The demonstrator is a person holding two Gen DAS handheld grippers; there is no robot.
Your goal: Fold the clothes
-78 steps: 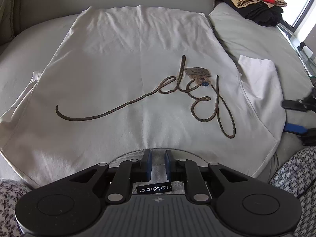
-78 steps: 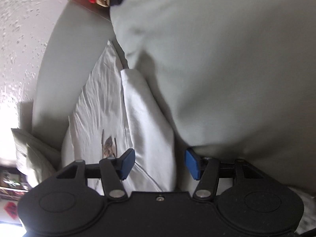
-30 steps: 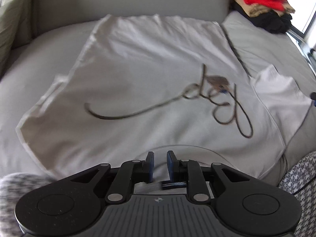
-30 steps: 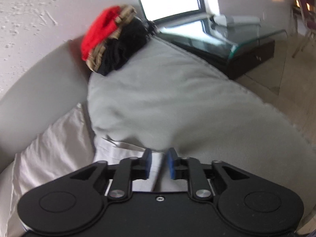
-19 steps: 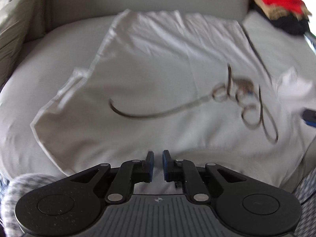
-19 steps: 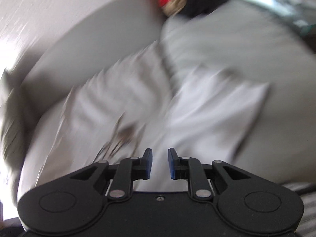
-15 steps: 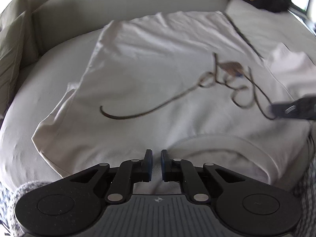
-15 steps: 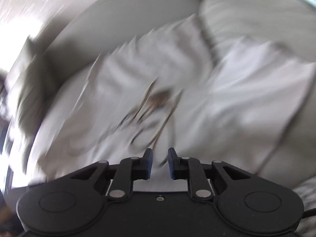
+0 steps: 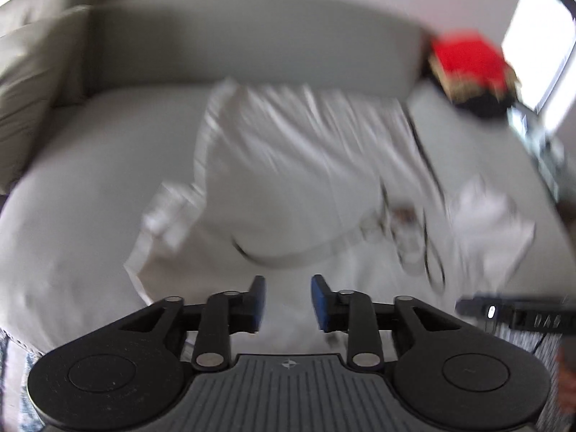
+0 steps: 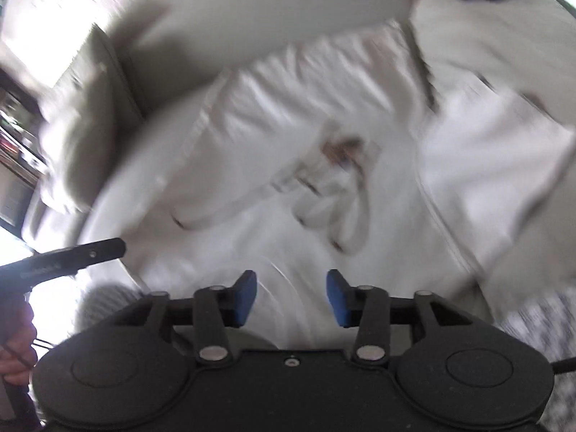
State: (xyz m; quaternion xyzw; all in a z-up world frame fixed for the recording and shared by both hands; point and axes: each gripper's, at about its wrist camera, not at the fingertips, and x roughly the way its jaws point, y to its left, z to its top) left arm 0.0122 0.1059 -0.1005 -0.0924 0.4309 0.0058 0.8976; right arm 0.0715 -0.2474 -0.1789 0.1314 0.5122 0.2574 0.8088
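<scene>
The white shirt [image 9: 295, 165] was spread flat across the grey sofa [image 9: 90, 165], filling the middle of the left wrist view, collar end nearest the camera and hem up against the backrest. Everything was pretty motion-blurred, but a dark looping script design [image 9: 414, 230] showed right of center on the fabric, and a sleeve [image 9: 489, 216] stuck out at the right. In the right wrist view the same shirt [image 10: 288, 136] ran diagonally through the center.

The left tongs [image 9: 288, 302] sat low center, blue pads apart with a clear gap, nothing between them, over the collar area. The right tongs [image 10: 291, 297] were parted a bit wider, also empty.

A stack of folded clothes [image 9: 468, 68], red on top, sat at the upper right on the sofa. A cushion [image 9: 32, 82] leaned at the upper left.
</scene>
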